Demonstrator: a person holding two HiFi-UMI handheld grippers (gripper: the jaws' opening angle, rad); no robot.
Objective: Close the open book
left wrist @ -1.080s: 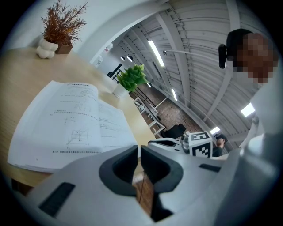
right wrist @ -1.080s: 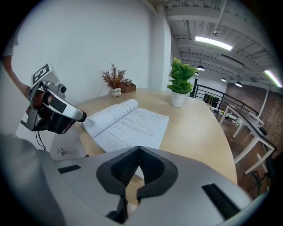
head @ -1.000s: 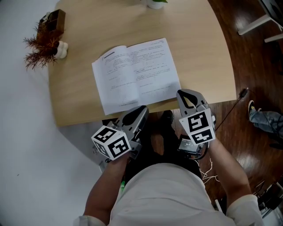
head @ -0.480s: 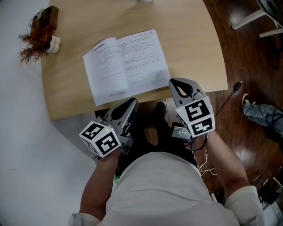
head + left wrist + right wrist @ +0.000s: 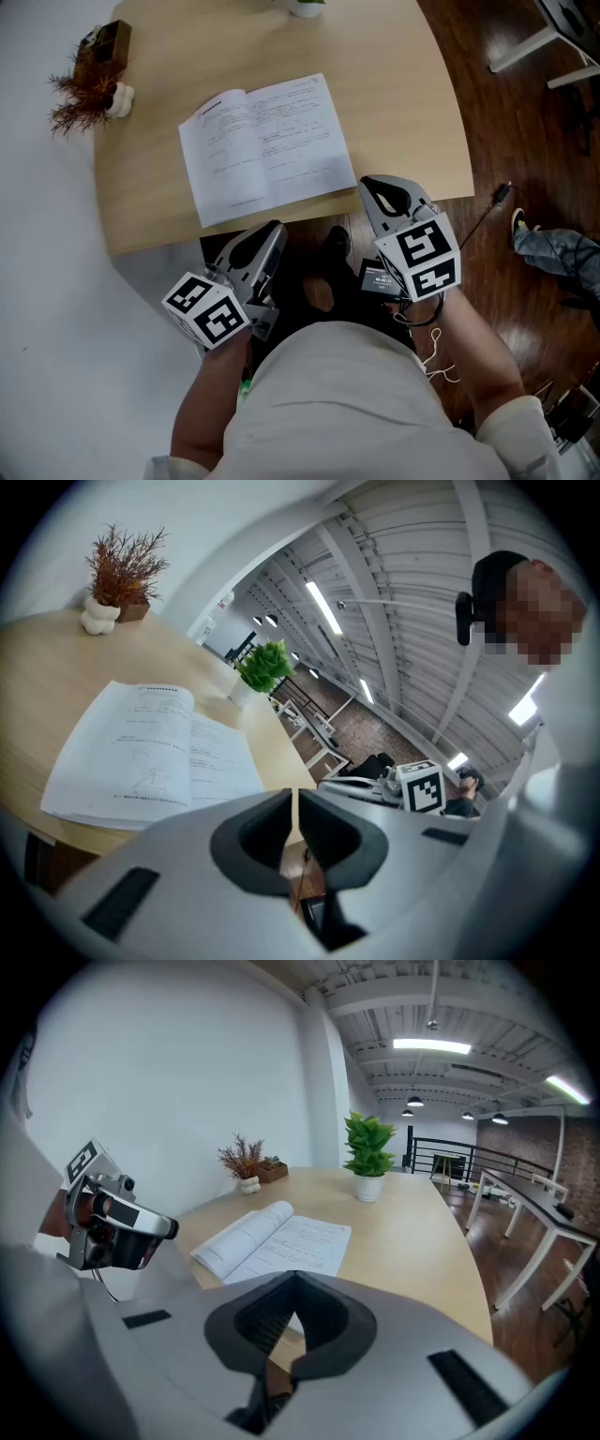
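Note:
The open book (image 5: 265, 145) lies flat with its white printed pages up, near the front edge of the wooden table (image 5: 394, 94). My left gripper (image 5: 265, 236) hangs below the table edge, short of the book's near left corner, shut and holding nothing. My right gripper (image 5: 379, 188) sits at the table edge just right of the book's near right corner, also shut and holding nothing. The left gripper view shows the book (image 5: 150, 752) beyond my left gripper (image 5: 293, 794). The right gripper view shows the book (image 5: 277, 1239) past my right gripper (image 5: 295, 1279).
A dried red plant in a white pot (image 5: 89, 94) and a dark wooden box (image 5: 111, 42) stand at the table's far left. A green potted plant (image 5: 367, 1157) stands at the back. A cable (image 5: 487, 211) and a blue cloth (image 5: 558, 253) lie on the dark floor.
My left gripper has drawn back a little from the table edge and lower in the view. The right gripper stays by the book's near right corner. The book has not moved.

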